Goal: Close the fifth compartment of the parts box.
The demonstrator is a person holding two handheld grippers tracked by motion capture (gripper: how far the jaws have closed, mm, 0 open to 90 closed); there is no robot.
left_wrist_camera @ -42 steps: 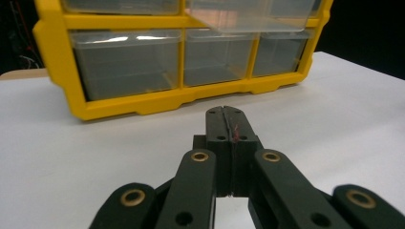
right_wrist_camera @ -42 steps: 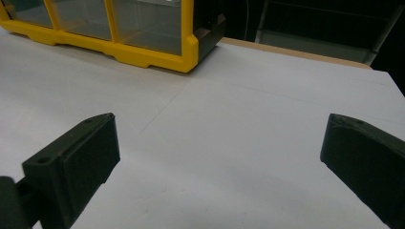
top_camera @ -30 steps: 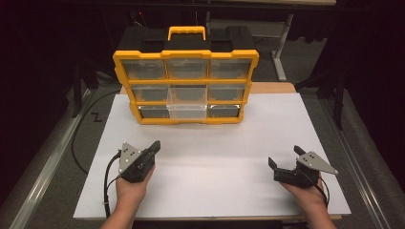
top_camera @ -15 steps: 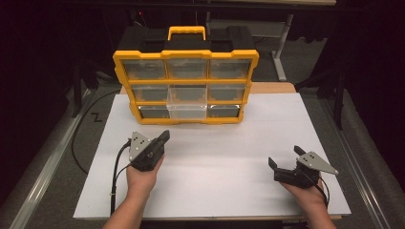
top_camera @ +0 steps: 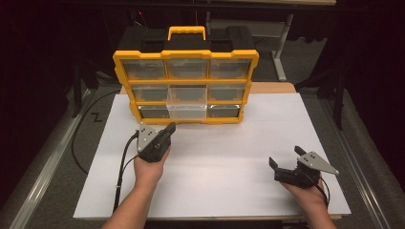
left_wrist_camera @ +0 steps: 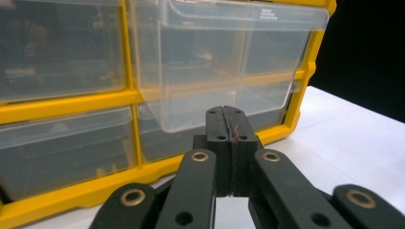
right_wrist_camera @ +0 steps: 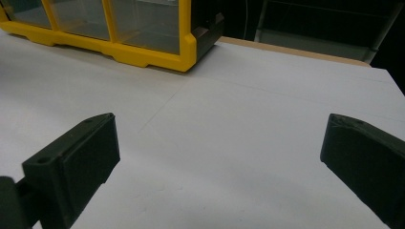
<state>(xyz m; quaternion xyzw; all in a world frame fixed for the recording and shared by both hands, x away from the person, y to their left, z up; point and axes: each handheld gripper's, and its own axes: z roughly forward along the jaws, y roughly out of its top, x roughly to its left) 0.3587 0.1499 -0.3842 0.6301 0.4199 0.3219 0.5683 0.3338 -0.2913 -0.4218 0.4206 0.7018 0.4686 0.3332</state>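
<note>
A yellow organiser case [top_camera: 186, 86] with clear drawers stands upright at the back of the white table [top_camera: 229, 157]. Its middle clear drawer [top_camera: 187, 102] sticks out toward me. My left gripper [top_camera: 171, 128] is shut with nothing between its jaws, a short way in front of the case's lower left. In the left gripper view the shut gripper [left_wrist_camera: 229, 125] points at the protruding clear drawer [left_wrist_camera: 215, 67]. My right gripper [top_camera: 285, 157] rests open near the table's front right. In the right gripper view its open gripper [right_wrist_camera: 219, 157] frames bare table, with the case's corner [right_wrist_camera: 186, 47] far off.
A black cable [top_camera: 125, 162] trails from the left gripper toward the table's front left. A metal rail [top_camera: 43, 176] runs along the left of the table. A wooden edge [top_camera: 272, 88] shows behind the white sheet at the right.
My left hand has moved forward and to the right toward the case, rising a little, jaws still shut. The right hand has stayed in place.
</note>
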